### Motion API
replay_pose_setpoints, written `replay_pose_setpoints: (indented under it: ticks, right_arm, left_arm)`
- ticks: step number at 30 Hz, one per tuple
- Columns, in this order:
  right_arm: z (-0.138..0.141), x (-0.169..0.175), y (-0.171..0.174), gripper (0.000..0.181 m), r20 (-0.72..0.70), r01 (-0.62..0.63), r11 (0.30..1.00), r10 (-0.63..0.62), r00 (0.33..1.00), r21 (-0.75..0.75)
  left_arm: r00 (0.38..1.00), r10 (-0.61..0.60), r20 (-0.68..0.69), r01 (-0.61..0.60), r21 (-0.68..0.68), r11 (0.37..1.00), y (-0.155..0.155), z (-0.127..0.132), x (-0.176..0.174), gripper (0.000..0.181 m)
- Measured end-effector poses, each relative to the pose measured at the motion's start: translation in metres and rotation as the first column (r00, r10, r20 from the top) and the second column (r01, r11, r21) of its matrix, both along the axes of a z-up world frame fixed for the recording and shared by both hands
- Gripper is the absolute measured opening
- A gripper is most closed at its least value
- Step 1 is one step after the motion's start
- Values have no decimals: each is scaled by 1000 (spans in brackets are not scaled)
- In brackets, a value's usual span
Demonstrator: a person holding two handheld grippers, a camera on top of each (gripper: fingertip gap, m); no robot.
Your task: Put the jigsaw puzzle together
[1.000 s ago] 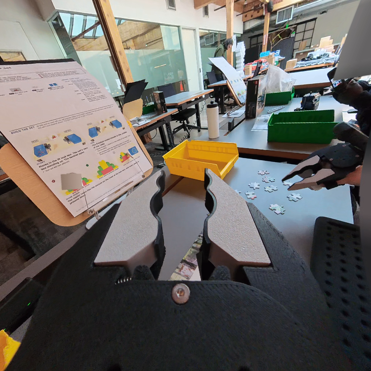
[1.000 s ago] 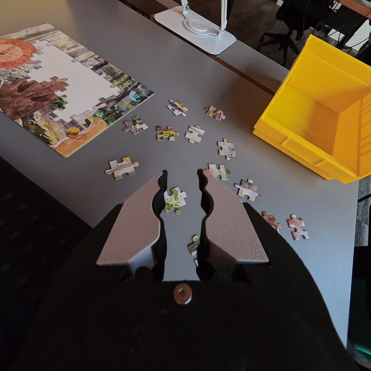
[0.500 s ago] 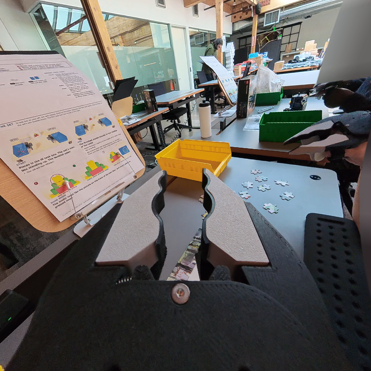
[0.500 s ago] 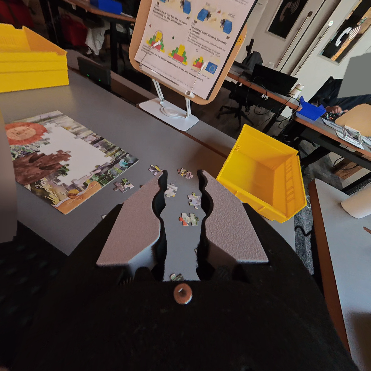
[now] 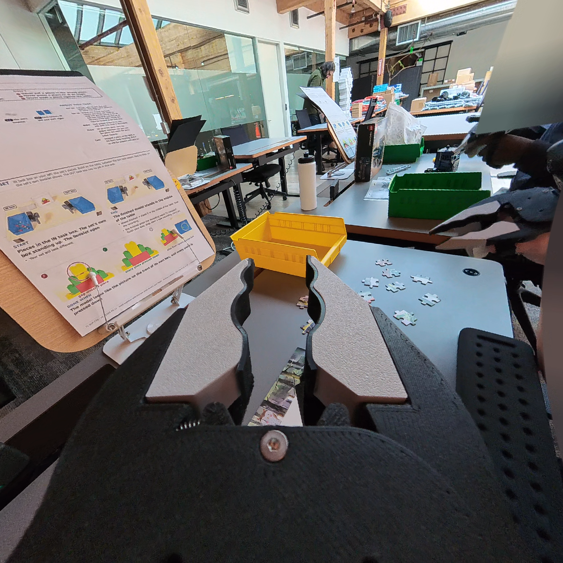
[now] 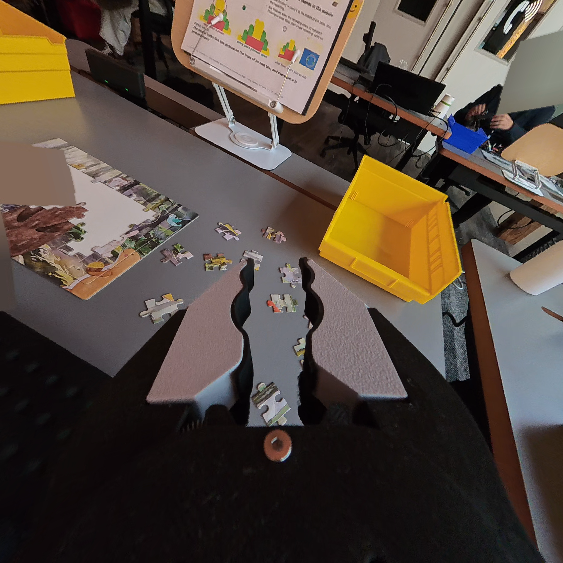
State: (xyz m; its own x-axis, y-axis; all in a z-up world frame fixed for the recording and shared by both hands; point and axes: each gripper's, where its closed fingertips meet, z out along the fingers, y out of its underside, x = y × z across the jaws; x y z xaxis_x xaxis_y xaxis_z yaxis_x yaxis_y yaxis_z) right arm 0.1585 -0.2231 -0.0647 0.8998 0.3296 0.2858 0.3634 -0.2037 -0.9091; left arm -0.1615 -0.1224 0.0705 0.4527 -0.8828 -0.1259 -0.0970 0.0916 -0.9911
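1. Left gripper (image 5: pixel 277 268): fingers spread, nothing between them, held above the grey table (image 5: pixel 457 307).
2. Right gripper (image 6: pixel 275 263): fingers spread, empty, raised above the loose pieces (image 6: pixel 281 303).
3. Puzzle (image 6: pixel 100 219): partly built, flat on the table to the left; border mostly filled, white centre bare.
4. Loose pieces scattered between the puzzle and the yellow bin (image 6: pixel 393 237); none touch the puzzle.
5. Bin appears empty, near the table's far edge.
6. Instruction stand (image 6: pixel 253 143) behind the puzzle.
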Motion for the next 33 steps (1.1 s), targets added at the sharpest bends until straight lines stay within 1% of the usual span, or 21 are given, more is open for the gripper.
replay_pose_setpoints:
  ticks: [2, 4, 7, 10, 13, 15, 18, 22, 24, 27, 28, 30, 33]
  right_arm:
    - [-8, -7, 2, 29, -1, -34, 999, 34, 999, -16]
    - [-18, -16, 4, 29, 28, -64, 997, 65, 998, -43]
    - [-33, -18, 8, 30, 105, -56, 996, 64, 992, -75]
    - [-47, -23, 8, 30, 140, -77, 991, 92, 986, -111]
    - [-63, -18, 3, 30, 187, -73, 985, 101, 977, -155]
    - [-66, -4, 1, 31, 224, -29, 985, 67, 972, -170]
    - [-67, 7, -2, 30, 186, -31, 984, 65, 980, -178]
    - [-82, 15, -9, 30, 124, -75, 966, 108, 986, -248]
    - [-88, 8, -11, 30, 104, -140, 953, 173, 979, -268]
    - [-96, -14, -12, 30, 72, -269, 919, 301, 951, -290]
    - [-100, -15, -12, 30, 85, -275, 913, 313, 946, -303]
    - [-109, -9, -12, 29, 83, -251, 904, 296, 952, -345]
    - [-118, -2, -15, 28, 2, -258, 884, 281, 960, -391]
  left_arm:
    - [1000, -10, 4, 10, -10, 1000, 0, -1, 2, 31]
    - [1000, -24, 4, 24, -27, 999, 0, -4, 5, 31]
    - [1000, -26, -13, 25, -32, 999, 2, -9, 9, 31]
    - [999, -37, -16, 36, -40, 999, 2, -11, 12, 30]
    - [997, -78, -2, 78, -66, 995, -1, -14, 20, 28]
    - [994, -111, 5, 111, -88, 990, -3, -18, 27, 28]
    - [991, -135, 2, 135, -112, 985, -4, -24, 35, 28]
    - [988, -150, -21, 146, -128, 981, -6, -32, 43, 28]
    - [987, -153, -45, 146, -134, 980, -6, -38, 46, 29]
    - [985, -157, -69, 146, -143, 979, -4, -45, 51, 30]
    - [985, -158, -75, 146, -148, 978, -4, -47, 51, 29]
    - [984, -159, -82, 145, -153, 977, -3, -50, 52, 30]
    - [984, -161, -82, 147, -154, 977, -2, -50, 51, 29]
